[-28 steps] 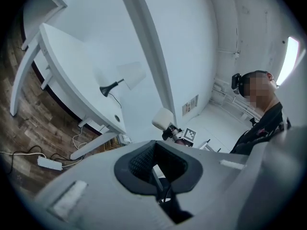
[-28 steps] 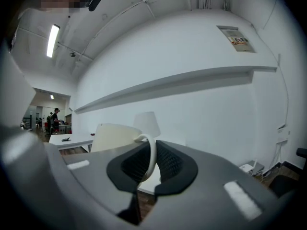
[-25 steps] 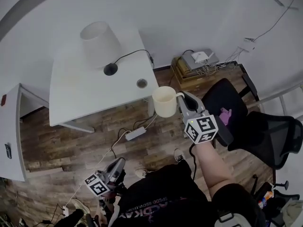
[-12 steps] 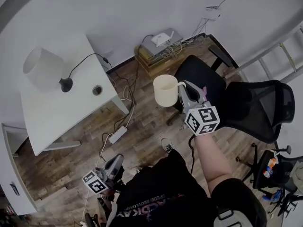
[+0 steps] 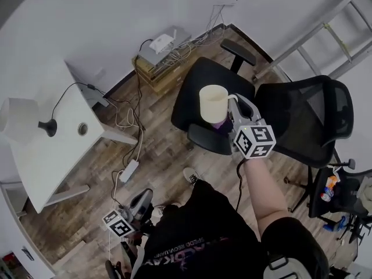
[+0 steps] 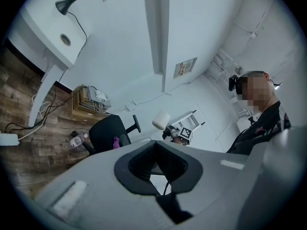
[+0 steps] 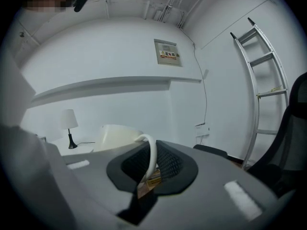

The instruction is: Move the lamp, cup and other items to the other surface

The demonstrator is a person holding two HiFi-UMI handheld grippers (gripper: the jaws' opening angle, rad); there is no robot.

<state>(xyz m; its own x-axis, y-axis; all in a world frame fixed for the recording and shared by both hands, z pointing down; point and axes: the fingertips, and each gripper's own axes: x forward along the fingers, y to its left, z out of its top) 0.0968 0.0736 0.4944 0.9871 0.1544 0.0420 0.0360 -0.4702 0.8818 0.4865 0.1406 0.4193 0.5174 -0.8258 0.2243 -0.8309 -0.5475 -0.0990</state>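
Observation:
A cream cup (image 5: pixel 214 104) hangs in the air over a black office chair (image 5: pixel 200 86). My right gripper (image 5: pixel 235 110) is shut on the cup's handle. In the right gripper view the thin white handle (image 7: pixel 152 152) runs between the pads, with the cup body (image 7: pixel 117 137) beyond them. The white-shaded lamp (image 5: pixel 20 118) stands on the white table (image 5: pixel 55 156) at the far left, away from both grippers. My left gripper (image 5: pixel 141 203) hangs low beside the person's leg. Its jaws are shut with nothing in them (image 6: pixel 156 164).
A second, mesh-backed chair (image 5: pixel 308 121) stands right of the cup. A ladder (image 5: pixel 325 31) leans at the top right. A box with a router and cables (image 5: pixel 160 54) sits by the wall, and a power strip (image 5: pixel 129 170) lies on the wooden floor.
The view has swung right: table and lamp slid to the left edge. My right gripper carried the cup from beside the table to above the black chair. The left gripper stays low.

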